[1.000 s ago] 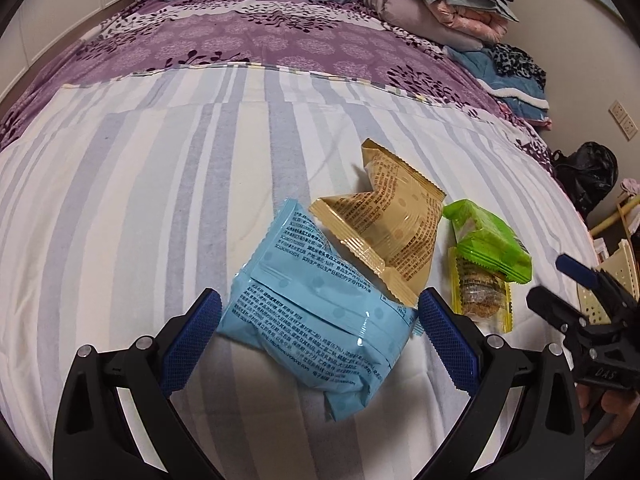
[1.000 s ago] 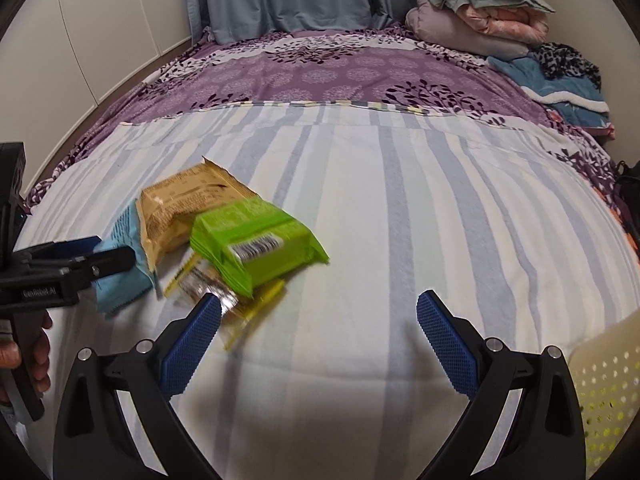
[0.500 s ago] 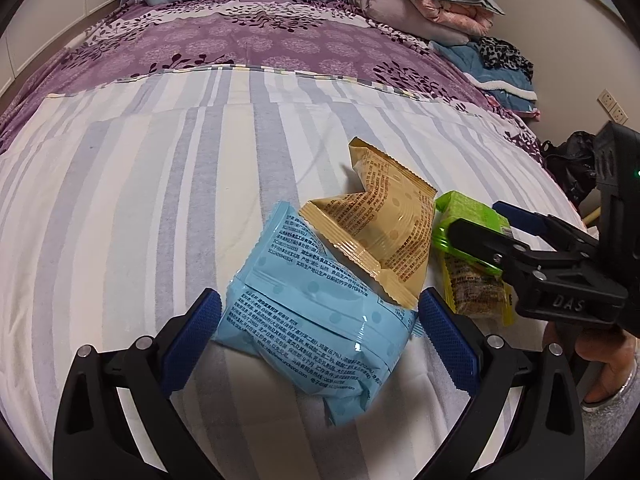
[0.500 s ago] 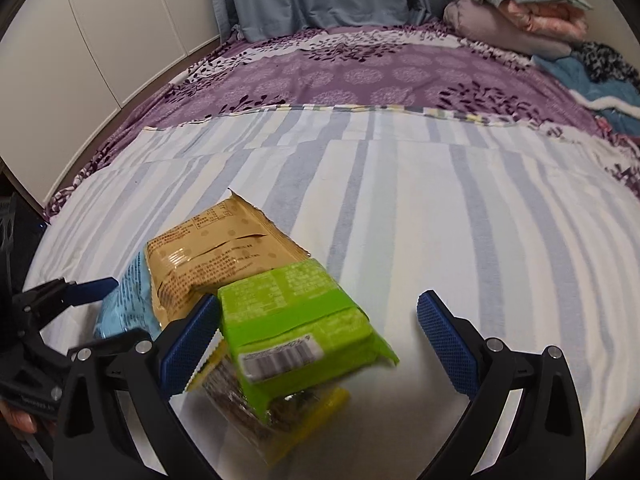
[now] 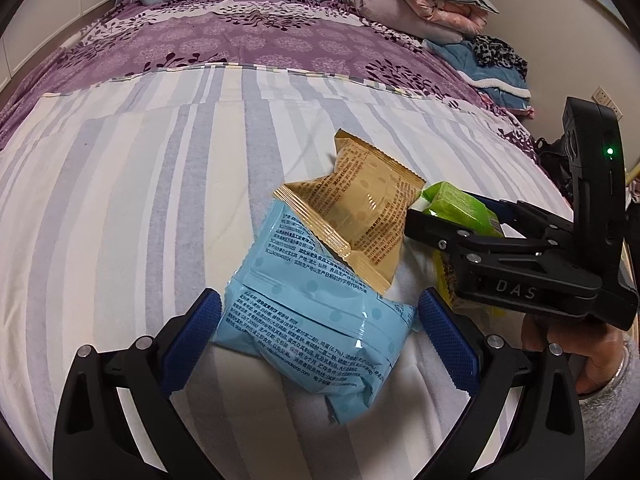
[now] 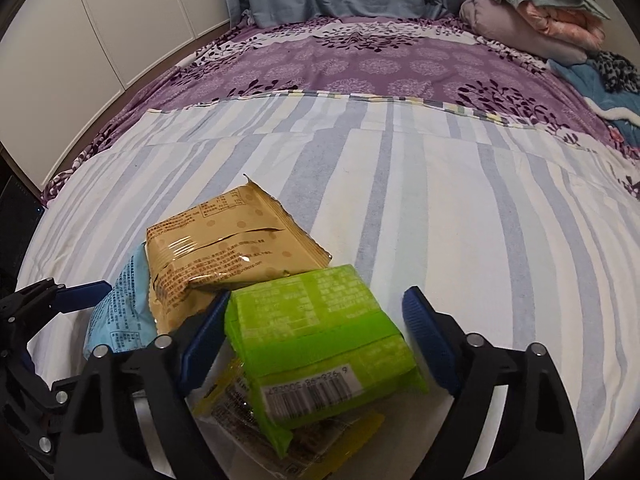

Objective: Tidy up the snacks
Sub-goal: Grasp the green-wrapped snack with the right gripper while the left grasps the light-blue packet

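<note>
Four snacks lay bunched on the striped sheet (image 6: 440,184). Taking the tan pack (image 6: 228,256) as the mark, the blue pack (image 5: 316,320) sat just beside and partly under it on the near left, the green pack (image 6: 320,344) overlapped its near right corner, and a yellow pack (image 6: 280,416) lay beneath the green one.

The right gripper (image 6: 316,336) straddled the green pack; its jaws had just been closing, the left pad touching or nearly touching the pack's side, the right pad apart from it, so nothing was gripped yet. The left gripper (image 5: 320,332) stood open around the blue pack, pads clear of it.

Several things could go wrong. The green pack was glossy and puffed, so a squeeze might pop it out of the jaws or crush what was inside. The left finger also sat against the tan pack's edge, so closing could pinch or drag that one too. Lifting might pull the yellow pack along, then drop it.
</note>
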Demonstrator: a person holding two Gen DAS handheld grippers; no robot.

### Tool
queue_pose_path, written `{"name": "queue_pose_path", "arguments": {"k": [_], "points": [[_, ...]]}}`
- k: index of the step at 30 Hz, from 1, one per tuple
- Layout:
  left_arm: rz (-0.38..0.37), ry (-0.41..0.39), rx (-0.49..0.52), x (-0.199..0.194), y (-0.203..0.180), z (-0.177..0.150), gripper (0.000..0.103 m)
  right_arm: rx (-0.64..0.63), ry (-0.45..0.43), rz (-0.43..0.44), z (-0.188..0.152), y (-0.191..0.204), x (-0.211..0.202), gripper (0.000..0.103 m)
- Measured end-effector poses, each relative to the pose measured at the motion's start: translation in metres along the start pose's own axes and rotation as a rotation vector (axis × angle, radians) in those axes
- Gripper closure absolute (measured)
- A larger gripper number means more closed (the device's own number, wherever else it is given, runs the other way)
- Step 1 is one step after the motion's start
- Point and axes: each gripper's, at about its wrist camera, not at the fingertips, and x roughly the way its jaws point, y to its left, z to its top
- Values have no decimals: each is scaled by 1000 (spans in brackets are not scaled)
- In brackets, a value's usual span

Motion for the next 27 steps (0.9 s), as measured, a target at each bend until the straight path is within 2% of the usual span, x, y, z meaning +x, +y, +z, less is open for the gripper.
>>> {"name": "queue_pose_path", "arguments": {"k": [8,13,21,27], "points": [[19,-1,11,2,-5,-6,3,7,-14,-1,-9,-2,-13,26],[13,8,57,3,-16,-10,3,15,-34,-6,-14,-6,-25,26],[66,-3,109,10,-20,-10,4,39,-52,-1,-15,-10,-37,26],[96,-32,83,2,-17,-15,19,55,-82,6,-21,-11,-58,26]]}}
